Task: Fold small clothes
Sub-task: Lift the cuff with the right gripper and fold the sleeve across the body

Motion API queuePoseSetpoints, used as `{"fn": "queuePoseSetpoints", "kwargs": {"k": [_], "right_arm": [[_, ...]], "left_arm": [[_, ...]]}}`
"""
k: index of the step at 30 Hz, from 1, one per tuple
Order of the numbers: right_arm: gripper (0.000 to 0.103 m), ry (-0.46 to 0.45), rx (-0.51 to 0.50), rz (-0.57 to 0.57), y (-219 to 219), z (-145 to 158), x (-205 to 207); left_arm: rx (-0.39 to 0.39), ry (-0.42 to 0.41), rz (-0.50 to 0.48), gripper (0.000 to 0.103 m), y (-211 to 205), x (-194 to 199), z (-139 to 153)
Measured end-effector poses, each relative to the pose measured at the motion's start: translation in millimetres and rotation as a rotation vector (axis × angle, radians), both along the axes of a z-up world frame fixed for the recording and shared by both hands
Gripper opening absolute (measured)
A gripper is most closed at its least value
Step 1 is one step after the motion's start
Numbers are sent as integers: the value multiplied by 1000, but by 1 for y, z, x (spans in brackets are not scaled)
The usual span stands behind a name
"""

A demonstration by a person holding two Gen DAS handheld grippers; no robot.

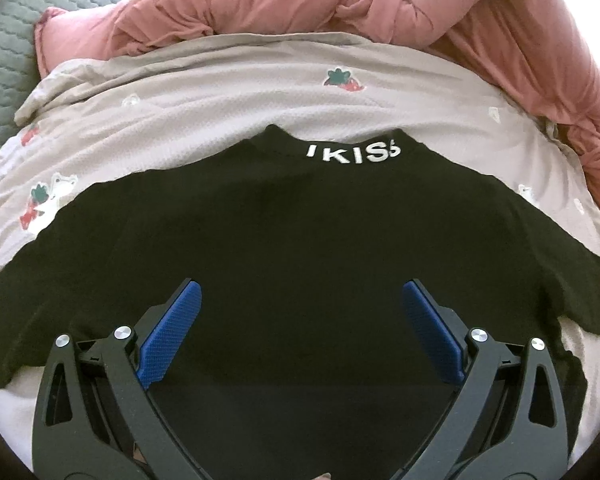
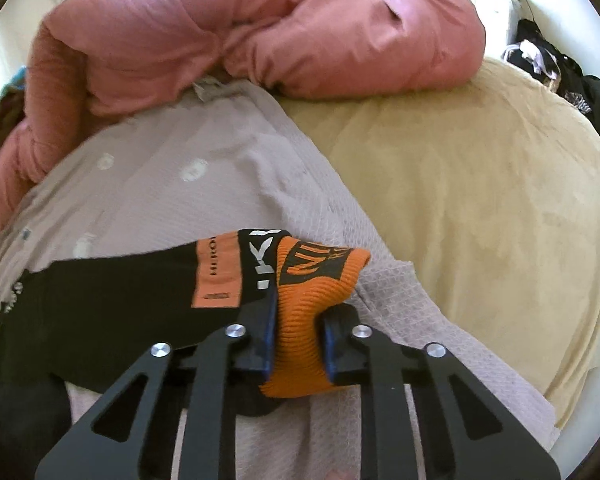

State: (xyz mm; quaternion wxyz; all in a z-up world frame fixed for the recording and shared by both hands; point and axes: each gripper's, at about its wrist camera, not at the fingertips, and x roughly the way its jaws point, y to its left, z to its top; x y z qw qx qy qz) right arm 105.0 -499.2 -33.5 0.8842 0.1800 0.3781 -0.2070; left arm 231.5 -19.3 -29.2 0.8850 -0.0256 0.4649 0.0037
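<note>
A small black garment [image 1: 292, 240] with white letters on its band lies flat on the grey-beige printed sheet [image 1: 220, 92]. My left gripper [image 1: 300, 300] is open just above it, blue pads [image 1: 172, 332] spread wide, holding nothing. In the right wrist view the same black garment [image 2: 112, 292] shows an orange waistband [image 2: 304, 312] with black lettering. My right gripper [image 2: 300, 320] is shut on that orange waistband at the garment's right end and lifts it off the sheet [image 2: 180, 160].
A bunched pink duvet [image 1: 340, 0] lies across the back of the bed, also in the right wrist view [image 2: 240, 28]. A tan blanket [image 2: 480, 180] covers the bed to the right. Dark clothes [image 2: 556, 68] are piled at the far right. A grey quilted cover [image 1: 4, 64] is at left.
</note>
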Motion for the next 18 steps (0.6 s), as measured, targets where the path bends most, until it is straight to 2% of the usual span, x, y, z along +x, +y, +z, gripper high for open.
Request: {"fn": "queuePoseSetpoints", "kwargs": {"k": [4,8,9,13,18], "right_arm": [[17,-9,-48,-17,5,16,-2],[16,-18,-173,16,25,36,4],[15,-26,-176,30,30,42,7],[15,-96,-108,113,51,65,18],[15,-167,32,259,92,82,32]], "left_arm": [[-19,-15,9,94,10,-4,1],[-25,-40,20,94,19,-9,6],[-29,-42,21,94,21,-9,7],[-45,-52,30,94,31,-12,10],[-53,-67,46,94,43,-17,16]]}}
